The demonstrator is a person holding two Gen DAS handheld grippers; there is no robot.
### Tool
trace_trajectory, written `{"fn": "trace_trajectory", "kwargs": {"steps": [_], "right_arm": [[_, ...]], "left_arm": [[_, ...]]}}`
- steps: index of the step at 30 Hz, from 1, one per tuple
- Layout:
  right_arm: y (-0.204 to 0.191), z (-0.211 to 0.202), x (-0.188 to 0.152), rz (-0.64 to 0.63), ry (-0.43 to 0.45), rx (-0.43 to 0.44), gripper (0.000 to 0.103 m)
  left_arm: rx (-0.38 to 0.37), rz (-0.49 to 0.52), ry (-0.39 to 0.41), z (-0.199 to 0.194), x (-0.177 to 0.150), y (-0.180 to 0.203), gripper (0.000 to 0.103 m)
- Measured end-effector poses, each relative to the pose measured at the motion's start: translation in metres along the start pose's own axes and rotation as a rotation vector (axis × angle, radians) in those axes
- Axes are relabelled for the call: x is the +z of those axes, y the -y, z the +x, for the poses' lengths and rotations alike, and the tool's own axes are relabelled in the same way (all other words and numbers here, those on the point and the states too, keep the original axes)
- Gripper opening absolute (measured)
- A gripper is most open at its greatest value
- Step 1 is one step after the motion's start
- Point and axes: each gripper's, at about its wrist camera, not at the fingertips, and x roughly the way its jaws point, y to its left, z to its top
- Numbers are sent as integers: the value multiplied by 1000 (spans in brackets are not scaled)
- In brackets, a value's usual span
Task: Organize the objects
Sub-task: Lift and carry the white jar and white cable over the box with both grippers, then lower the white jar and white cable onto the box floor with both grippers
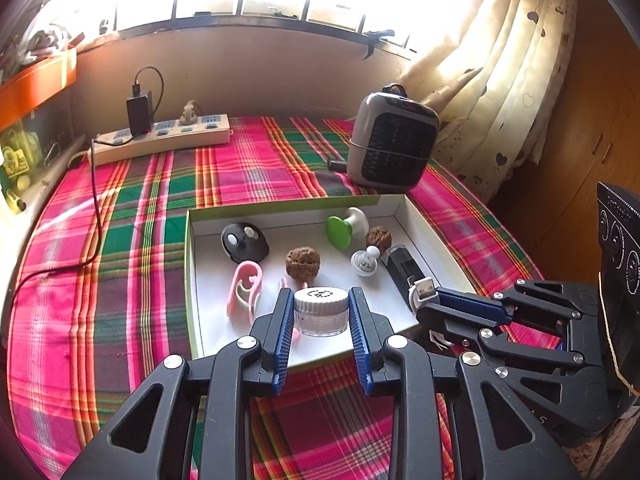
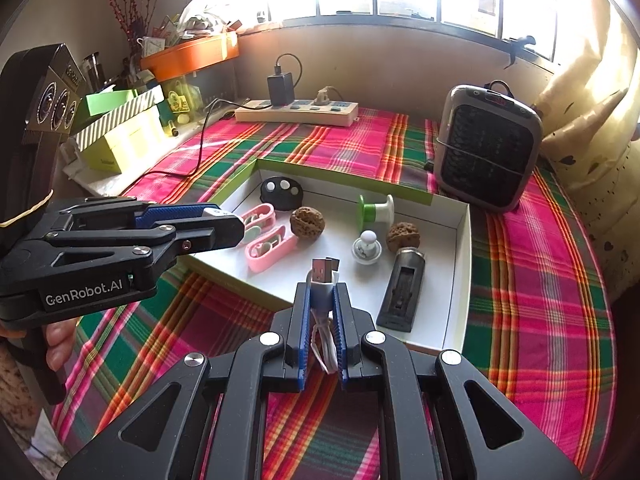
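A white shallow box lies on the plaid cloth and holds small items. My left gripper is shut on a small clear jar with a white lid, held over the box's near edge; in the right wrist view the gripper shows at the left. My right gripper is shut on a white USB cable, its plug sticking out over the box; it also shows in the left wrist view. Inside lie two walnuts, pink clips, a black disc, a green-and-white spool and a black holder.
A grey fan heater stands behind the box at the right. A power strip with a charger lies at the back, its black cable trailing left. Boxes and clutter sit at the left; a curtain hangs at the right.
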Motion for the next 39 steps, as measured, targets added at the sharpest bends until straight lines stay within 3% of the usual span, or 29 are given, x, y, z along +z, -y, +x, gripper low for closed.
{"fn": "trace_trajectory", "kwargs": {"steps": [19, 39], "right_arm": [[15, 51, 21, 5, -89, 36, 12], [14, 75, 20, -28, -124, 28, 12]], "left_arm": [[12, 13, -40, 58, 39, -13, 25], [38, 20, -94, 104, 45, -14, 25]]}}
